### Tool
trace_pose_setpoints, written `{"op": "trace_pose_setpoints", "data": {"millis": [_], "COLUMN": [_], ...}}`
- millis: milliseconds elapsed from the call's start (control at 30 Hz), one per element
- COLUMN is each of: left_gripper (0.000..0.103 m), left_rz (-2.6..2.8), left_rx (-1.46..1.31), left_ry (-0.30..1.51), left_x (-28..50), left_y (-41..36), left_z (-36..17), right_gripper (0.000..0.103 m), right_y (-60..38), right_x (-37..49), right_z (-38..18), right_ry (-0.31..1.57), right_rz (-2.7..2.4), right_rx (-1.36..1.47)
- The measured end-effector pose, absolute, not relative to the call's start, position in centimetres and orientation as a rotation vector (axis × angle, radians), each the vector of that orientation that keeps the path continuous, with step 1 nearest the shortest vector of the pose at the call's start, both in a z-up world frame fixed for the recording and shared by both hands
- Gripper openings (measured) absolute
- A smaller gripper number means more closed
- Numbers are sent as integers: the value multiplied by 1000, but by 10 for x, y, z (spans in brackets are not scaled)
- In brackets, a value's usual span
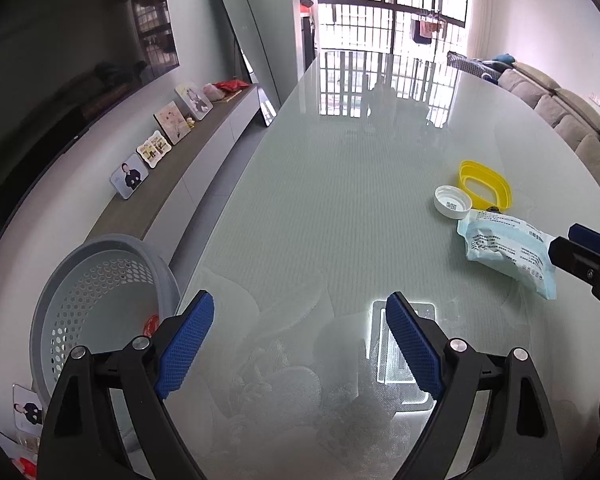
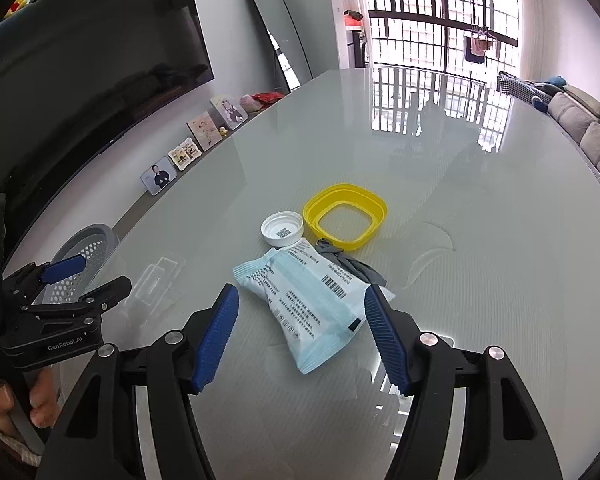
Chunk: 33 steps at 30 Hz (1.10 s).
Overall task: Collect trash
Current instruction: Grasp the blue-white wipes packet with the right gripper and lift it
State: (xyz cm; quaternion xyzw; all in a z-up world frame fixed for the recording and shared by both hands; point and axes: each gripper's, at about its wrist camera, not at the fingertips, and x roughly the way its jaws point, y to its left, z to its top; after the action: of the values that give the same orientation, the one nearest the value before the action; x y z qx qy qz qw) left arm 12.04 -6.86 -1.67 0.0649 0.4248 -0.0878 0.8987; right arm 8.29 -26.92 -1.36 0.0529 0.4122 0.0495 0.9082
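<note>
1. The light-blue packet [image 2: 314,304] lies flat on the glass table [image 2: 480,208], its near part between the pads of the right gripper [image 2: 302,332]. In the right wrist view its long axis runs from about 11 o'clock down to 5 o'clock, skewed to the line the fingers point along.
2. The right gripper's jaws stand apart, one pad at either side of the packet. No pad presses on it, so nothing is gripped.
3. Just past the packet, at 12 o'clock from those fingers, sit a white cap [image 2: 282,230] and a yellow ring-shaped lid [image 2: 346,216], close beside each other. A grey scrap [image 2: 352,266] shows from under the packet's far edge.
4. The left gripper [image 1: 300,344] hangs wide open over bare glass with nothing between its pads. From it the packet [image 1: 508,252] lies off at 2 o'clock, well apart.
5. The grey perforated basket [image 1: 100,292] stands below the table's edge at 9 to 10 o'clock from the left gripper, something red showing inside it.
6. By my judgement the right hand is plainly the nearer. The next move calls for it to close across the packet's short width, so the skew matters; the basket lies on the left hand's side.
</note>
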Motion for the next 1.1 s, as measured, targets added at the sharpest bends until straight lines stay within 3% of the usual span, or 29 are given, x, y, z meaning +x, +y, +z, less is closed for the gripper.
{"op": "trace_pose_setpoints", "data": {"millis": [400,1100], "left_gripper": [86,86], "left_rz": [-153,-150], "left_rx": [144,126], "left_ry": [899,892], "left_x": [130,127], "left_y": [-71,-69], "left_z": [-21,-18], "right_gripper": [67,67], "right_y": [-268,-235], "right_x": [134,134], "right_z": [-33,-53], "right_ry": [961,1032], "right_rz": [220,182], "right_rx": [68,23]}}
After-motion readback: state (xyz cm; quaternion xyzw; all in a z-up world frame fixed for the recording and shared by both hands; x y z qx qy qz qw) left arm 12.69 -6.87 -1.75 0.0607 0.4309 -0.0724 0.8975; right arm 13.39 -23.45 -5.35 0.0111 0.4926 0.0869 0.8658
